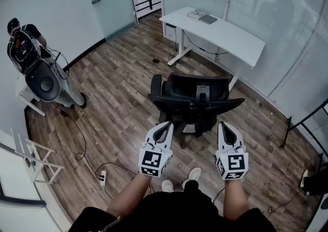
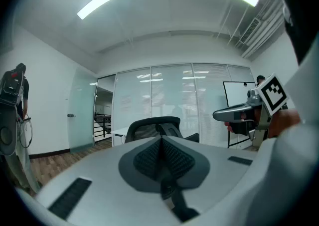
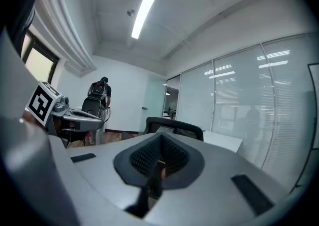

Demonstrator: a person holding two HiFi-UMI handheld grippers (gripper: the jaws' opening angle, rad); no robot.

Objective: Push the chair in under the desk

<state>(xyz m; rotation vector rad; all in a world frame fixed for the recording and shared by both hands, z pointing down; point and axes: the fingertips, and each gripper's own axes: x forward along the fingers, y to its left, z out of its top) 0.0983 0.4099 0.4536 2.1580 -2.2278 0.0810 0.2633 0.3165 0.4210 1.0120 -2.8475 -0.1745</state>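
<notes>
A black office chair (image 1: 193, 100) stands on the wood floor, its back towards me, a short way out from the white desk (image 1: 218, 34) at the far wall. My left gripper (image 1: 165, 126) is shut and empty, just short of the chair's left rear. My right gripper (image 1: 224, 126) is also shut with nothing held, near the chair's right rear. In the left gripper view the chair back (image 2: 152, 127) rises beyond the shut jaws, with the right gripper (image 2: 222, 115) to the right. The right gripper view shows the chair back (image 3: 174, 127) ahead and the desk top (image 3: 222, 142) behind it.
A person (image 1: 23, 34) stands by a machine on a wheeled stand (image 1: 46, 82) at the far left. Cables and a power strip (image 1: 102, 176) lie on the floor at my left. A black frame (image 1: 300, 126) stands at the right. Glass walls run behind the desk.
</notes>
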